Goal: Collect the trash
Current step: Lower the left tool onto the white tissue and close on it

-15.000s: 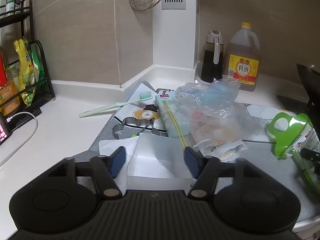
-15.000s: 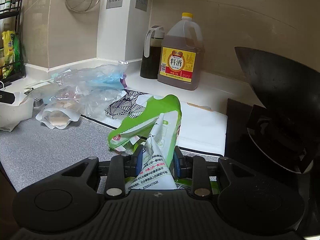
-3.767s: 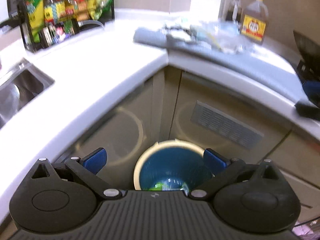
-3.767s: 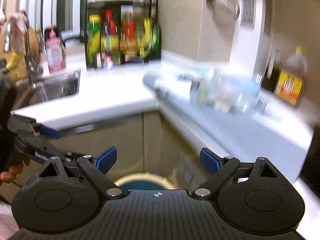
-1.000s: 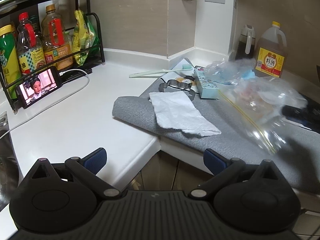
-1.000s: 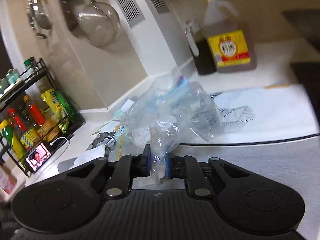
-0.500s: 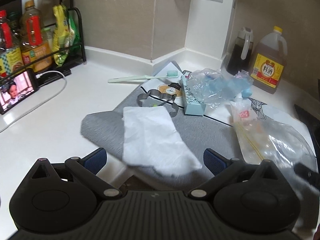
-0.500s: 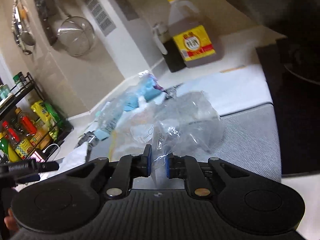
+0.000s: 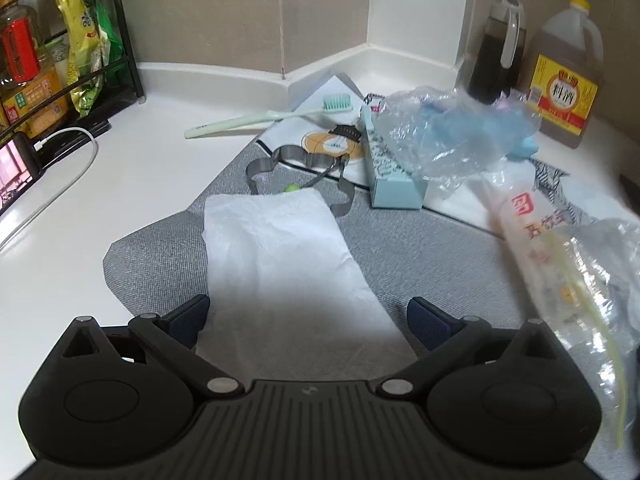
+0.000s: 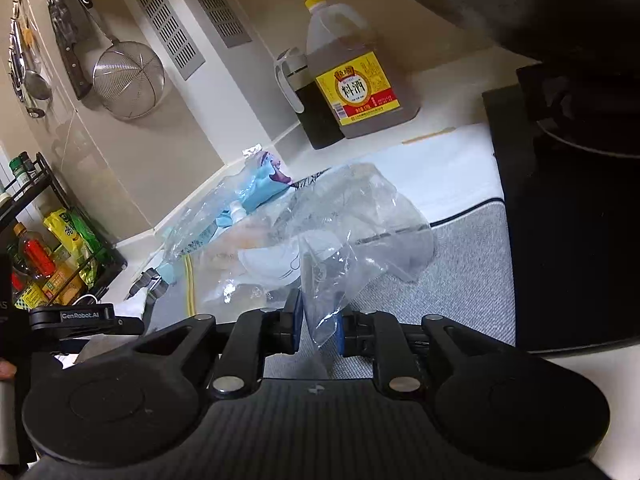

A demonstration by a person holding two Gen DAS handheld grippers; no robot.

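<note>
My left gripper (image 9: 308, 322) is open, its fingers either side of the near end of a white paper towel (image 9: 280, 256) lying flat on the grey mat (image 9: 420, 248). My right gripper (image 10: 318, 326) is shut on a clear plastic zip bag (image 10: 340, 236), lifted above the mat; the same bag shows at the right of the left wrist view (image 9: 568, 264). A second crumpled clear bag with blue inside (image 9: 452, 132) lies behind it on the counter.
A light blue box (image 9: 392, 176), metal cookie cutter (image 9: 300, 168) and green toothbrush (image 9: 272, 116) lie behind the towel. A cooking wine jug (image 9: 564, 80) and dark oil bottle (image 9: 498, 52) stand at the back. A rack of bottles (image 9: 48, 72) is left, a black stove (image 10: 568, 220) right.
My left gripper has moved forward and down until its open fingers straddle the paper towel. My right gripper still holds the clear bag and has tilted and drawn it toward the right.
</note>
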